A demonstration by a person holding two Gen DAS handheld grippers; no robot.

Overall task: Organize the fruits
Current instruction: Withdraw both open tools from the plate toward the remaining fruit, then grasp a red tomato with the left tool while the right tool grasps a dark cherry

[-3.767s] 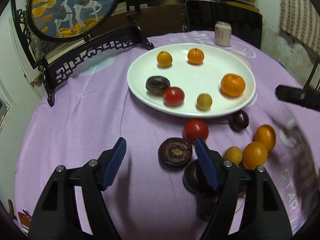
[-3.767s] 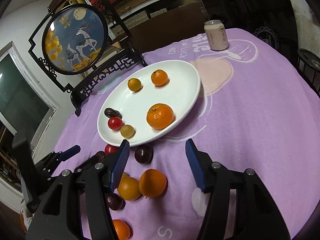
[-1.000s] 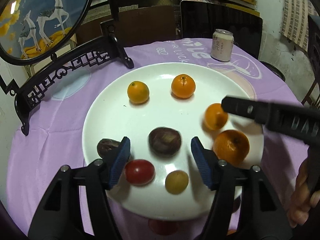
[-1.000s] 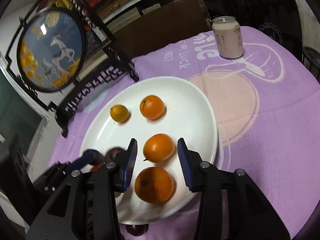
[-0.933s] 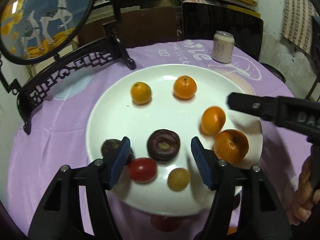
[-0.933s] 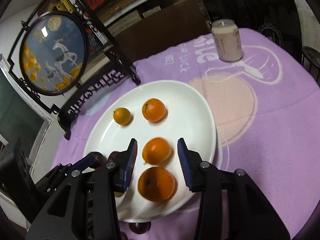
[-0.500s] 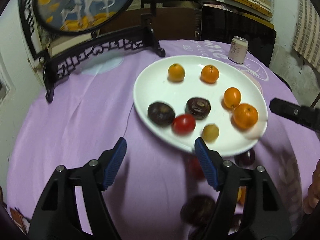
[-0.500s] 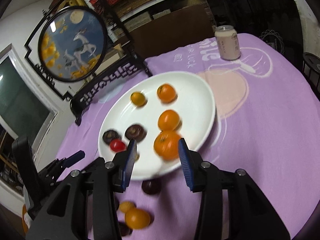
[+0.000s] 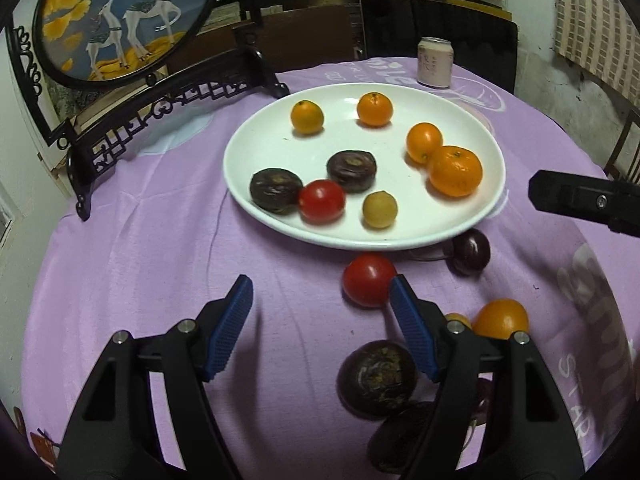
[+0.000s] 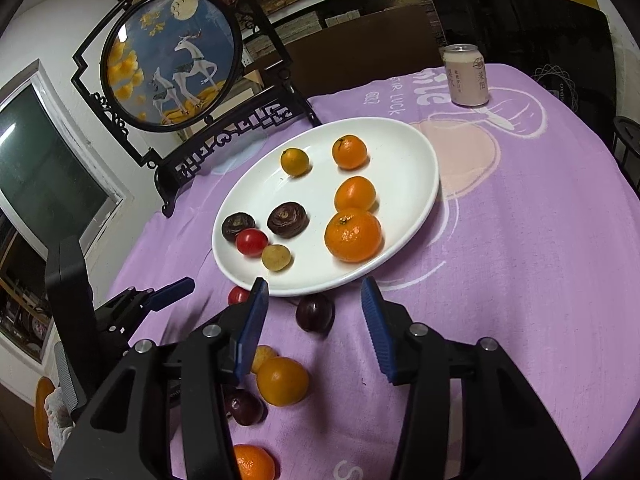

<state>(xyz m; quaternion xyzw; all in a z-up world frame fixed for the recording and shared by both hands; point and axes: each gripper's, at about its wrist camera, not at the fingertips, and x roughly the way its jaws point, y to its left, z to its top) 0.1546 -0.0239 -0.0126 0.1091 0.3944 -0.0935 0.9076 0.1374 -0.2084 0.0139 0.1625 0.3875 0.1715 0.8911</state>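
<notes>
A white plate [image 9: 240, 184] [image 10: 404, 168] on the purple cloth holds several oranges, two dark wrinkled fruits, a red tomato [image 9: 322, 201] and a small yellow fruit. My left gripper [image 9: 320, 284] is open and empty over the cloth in front of the plate; a loose red tomato [image 9: 369, 279] lies by its right fingertip. My right gripper [image 10: 313, 284] hangs at the plate's near rim, its jaws opening. A dark plum [image 10: 315, 312] lies on the cloth between them, untouched. An orange [image 10: 282, 380] and more loose fruit lie lower left.
A drink can [image 9: 435, 62] [image 10: 466, 76] stands beyond the plate. A black framed deer screen [image 9: 132, 20] [image 10: 172, 60] stands at the back left. Loose dark fruits [image 9: 376, 378] and an orange [image 9: 500, 318] lie close under my left gripper's right finger.
Both grippers drew back from over the plate to the cloth in front. A dark fruit and an orange that lay between their fingers stay on the plate. The right jaws widened.
</notes>
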